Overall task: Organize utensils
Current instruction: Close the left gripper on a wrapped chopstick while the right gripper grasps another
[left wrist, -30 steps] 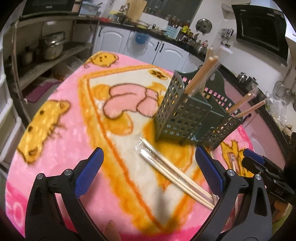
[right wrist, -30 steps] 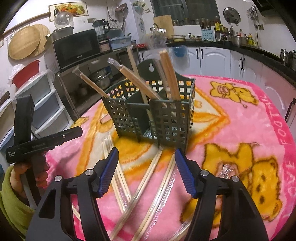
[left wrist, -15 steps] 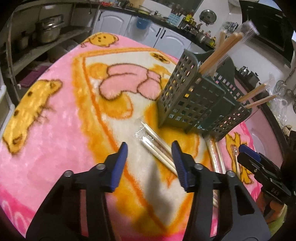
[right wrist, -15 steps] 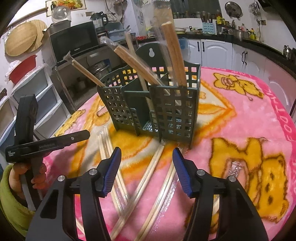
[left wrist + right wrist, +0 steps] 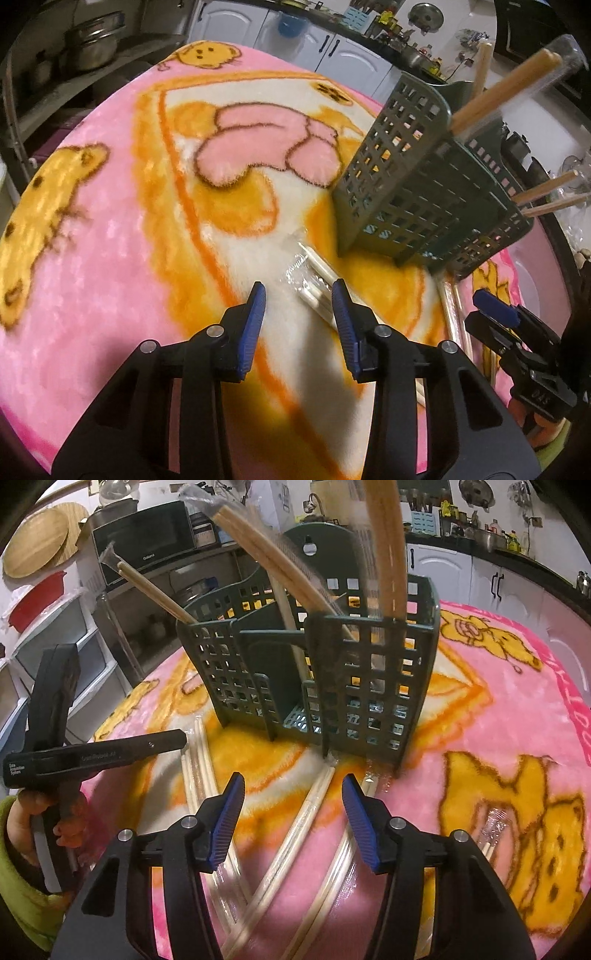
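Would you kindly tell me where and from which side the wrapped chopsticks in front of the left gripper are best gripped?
Probably near the wrapped chopsticks' end that faces the left gripper, coming down from above with the fingers either side of the thin bundle: it lies flat on the blanket, so only its narrow width can be pinched.

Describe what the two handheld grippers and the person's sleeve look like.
Both the left gripper and right gripper have black plastic arms with silver rivets and ribbed blue pads. The left one's black body carries small white lettering. The sleeve is green.
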A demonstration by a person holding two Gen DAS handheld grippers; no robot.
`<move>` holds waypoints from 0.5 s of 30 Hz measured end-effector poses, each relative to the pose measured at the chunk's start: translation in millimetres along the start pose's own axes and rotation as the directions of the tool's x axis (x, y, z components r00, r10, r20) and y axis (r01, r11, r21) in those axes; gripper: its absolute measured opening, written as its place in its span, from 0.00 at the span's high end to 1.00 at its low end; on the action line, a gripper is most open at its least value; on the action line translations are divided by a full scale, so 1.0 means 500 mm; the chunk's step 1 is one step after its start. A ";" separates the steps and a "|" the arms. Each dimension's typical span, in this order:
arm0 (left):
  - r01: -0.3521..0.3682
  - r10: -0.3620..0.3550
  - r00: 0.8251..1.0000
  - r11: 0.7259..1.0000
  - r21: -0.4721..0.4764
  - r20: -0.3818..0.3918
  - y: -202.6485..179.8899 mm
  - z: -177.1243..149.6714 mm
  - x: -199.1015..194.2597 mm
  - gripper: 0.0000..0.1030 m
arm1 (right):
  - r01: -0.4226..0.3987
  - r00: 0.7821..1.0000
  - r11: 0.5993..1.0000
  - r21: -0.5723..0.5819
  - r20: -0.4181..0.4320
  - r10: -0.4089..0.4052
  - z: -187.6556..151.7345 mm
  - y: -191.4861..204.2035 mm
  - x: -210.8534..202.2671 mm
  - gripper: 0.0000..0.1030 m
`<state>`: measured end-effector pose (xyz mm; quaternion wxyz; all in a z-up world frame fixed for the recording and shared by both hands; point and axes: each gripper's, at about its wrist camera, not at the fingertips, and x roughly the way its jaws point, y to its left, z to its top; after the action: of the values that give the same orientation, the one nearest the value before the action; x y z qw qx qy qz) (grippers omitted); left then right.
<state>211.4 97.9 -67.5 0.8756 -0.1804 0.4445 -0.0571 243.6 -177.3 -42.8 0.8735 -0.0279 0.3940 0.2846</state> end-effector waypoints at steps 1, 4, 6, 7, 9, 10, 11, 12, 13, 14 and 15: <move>-0.001 0.001 1.000 1.000 0.002 0.002 0.002 0.002 0.001 0.70 | 0.000 1.000 1.000 0.002 -0.003 0.000 0.001 0.000 0.004 0.49; -0.002 0.002 1.000 1.000 0.012 0.003 0.002 0.010 0.009 0.71 | 0.002 1.000 1.000 0.007 -0.007 -0.002 0.004 -0.001 0.013 0.49; -0.017 0.017 1.000 0.999 0.026 0.006 0.001 0.012 0.013 0.77 | 0.002 1.000 1.000 0.014 -0.011 -0.002 0.008 -0.002 0.019 0.49; -0.021 0.021 1.000 0.999 0.029 0.008 0.000 0.012 0.015 0.78 | 0.003 1.000 1.000 0.016 -0.015 -0.003 0.010 -0.003 0.023 0.49; -0.030 0.030 0.999 0.999 0.039 0.011 -0.001 0.011 0.016 0.82 | 0.004 1.000 1.000 0.019 -0.020 -0.004 0.014 -0.001 0.031 0.49; -0.037 0.036 0.999 0.998 0.046 0.013 -0.002 0.012 0.016 0.84 | 0.008 1.000 1.000 0.020 -0.024 -0.008 0.016 -0.002 0.037 0.49; -0.042 0.041 0.999 0.998 0.051 0.015 -0.002 0.011 0.017 0.85 | 0.013 0.999 1.000 0.021 -0.030 -0.013 0.018 -0.002 0.043 0.49; -0.041 0.041 0.999 0.998 0.051 0.015 -0.001 0.011 0.017 0.86 | 0.017 0.999 1.000 0.023 -0.037 -0.016 0.020 -0.003 0.049 0.49; -0.043 0.042 0.999 0.998 0.050 0.014 0.000 0.010 0.017 0.86 | 0.019 0.999 1.000 0.024 -0.042 -0.018 0.022 -0.003 0.053 0.49; -0.043 0.043 0.999 0.998 0.051 0.014 0.001 0.009 0.016 0.87 | 0.021 0.999 0.999 0.026 -0.048 -0.020 0.025 -0.004 0.058 0.49; -0.042 0.041 0.999 0.998 0.051 0.014 0.002 0.008 0.014 0.87 | 0.022 0.998 0.999 0.026 -0.055 -0.020 0.027 -0.002 0.063 0.50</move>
<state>218.7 98.0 -71.2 0.8838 -0.1491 0.4408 -0.0489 270.1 -159.5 -56.0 0.8656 -0.0280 0.4213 0.2693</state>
